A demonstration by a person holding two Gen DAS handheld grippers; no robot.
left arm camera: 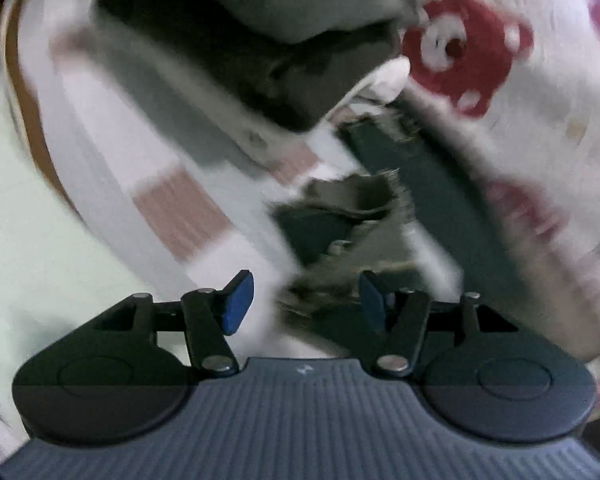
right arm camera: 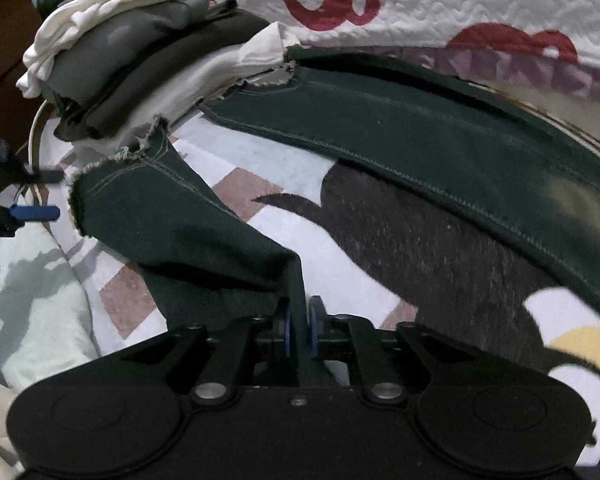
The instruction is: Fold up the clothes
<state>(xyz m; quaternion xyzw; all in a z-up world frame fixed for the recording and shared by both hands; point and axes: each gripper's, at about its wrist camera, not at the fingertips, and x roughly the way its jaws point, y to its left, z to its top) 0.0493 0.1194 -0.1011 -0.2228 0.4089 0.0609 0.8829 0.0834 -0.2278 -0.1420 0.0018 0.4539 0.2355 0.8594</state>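
While a pair of dark green jeans (right arm camera: 400, 128) lies spread across a patterned bedspread (right arm camera: 260, 220), the right gripper (right arm camera: 300, 330) pinches a lifted fold of one frayed-hem leg between its blue pads (right arm camera: 288, 330). Just beyond the frayed cuffs sits a stack of folded clothes (right arm camera: 140, 60), white and dark pieces layered. A white quilt with red bear faces (right arm camera: 440, 4) lies beyond the jeans. Seen through motion blur, the left gripper (left arm camera: 304, 302) hangs with its jaws spread wide and empty, near a frayed cuff (left arm camera: 352, 196) of the jeans.
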